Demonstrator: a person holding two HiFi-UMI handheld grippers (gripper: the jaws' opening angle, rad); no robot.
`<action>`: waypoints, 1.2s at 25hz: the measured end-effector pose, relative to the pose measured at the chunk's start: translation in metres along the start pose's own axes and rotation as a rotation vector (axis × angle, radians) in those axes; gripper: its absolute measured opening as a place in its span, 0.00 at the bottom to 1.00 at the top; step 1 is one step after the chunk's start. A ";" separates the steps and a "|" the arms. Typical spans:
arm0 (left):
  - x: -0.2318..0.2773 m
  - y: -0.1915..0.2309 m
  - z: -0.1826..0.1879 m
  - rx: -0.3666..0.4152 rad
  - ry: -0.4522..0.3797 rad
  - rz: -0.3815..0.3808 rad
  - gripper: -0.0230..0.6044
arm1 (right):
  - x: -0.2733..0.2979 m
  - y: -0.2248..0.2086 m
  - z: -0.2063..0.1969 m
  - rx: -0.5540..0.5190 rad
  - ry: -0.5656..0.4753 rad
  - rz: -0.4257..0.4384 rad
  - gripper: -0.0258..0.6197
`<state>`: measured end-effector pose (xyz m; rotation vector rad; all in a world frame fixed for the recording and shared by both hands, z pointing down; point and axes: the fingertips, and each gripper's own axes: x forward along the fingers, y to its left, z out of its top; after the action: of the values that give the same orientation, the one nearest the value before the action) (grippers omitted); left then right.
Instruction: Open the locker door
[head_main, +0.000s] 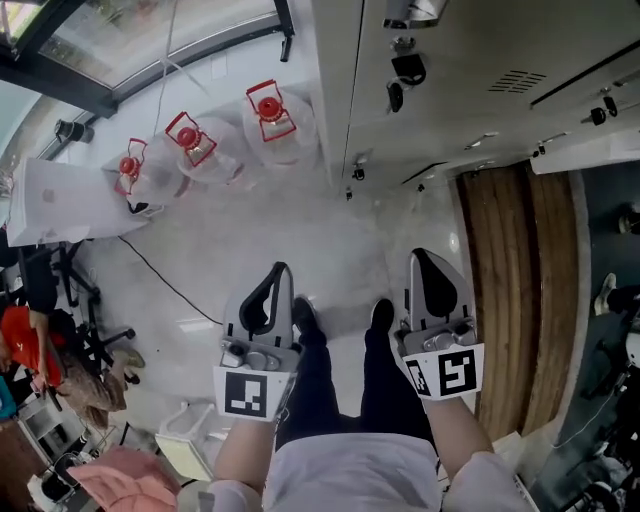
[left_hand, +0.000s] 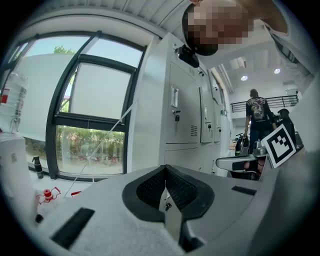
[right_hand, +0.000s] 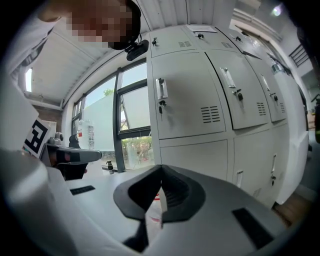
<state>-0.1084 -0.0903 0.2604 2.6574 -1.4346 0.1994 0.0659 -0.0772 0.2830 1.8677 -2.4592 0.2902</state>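
Observation:
A bank of grey metal lockers stands in front of me, all doors closed. The nearest upper door has a vertical handle with a lock under it. That door and its handle also show in the left gripper view. In the head view the lockers rise at the top right. My left gripper and right gripper are held at waist height, well short of the lockers. Both are shut and empty, as seen on the left gripper and the right gripper.
Three big water jugs with red caps stand on the pale floor by a window. A black cable runs across the floor. A wood-look strip lies to the right. A person stands far off along the lockers.

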 end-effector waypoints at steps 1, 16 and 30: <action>0.002 0.002 -0.010 -0.006 0.000 0.002 0.05 | 0.001 -0.001 -0.009 0.005 0.001 -0.005 0.06; -0.003 0.009 -0.129 -0.050 -0.002 -0.017 0.05 | 0.013 0.004 -0.131 0.023 -0.005 0.011 0.06; 0.005 0.014 -0.168 -0.072 0.045 -0.014 0.05 | 0.020 0.006 -0.166 0.016 0.007 0.022 0.06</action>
<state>-0.1278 -0.0748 0.4274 2.5879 -1.3820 0.2007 0.0408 -0.0654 0.4483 1.8435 -2.4815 0.3179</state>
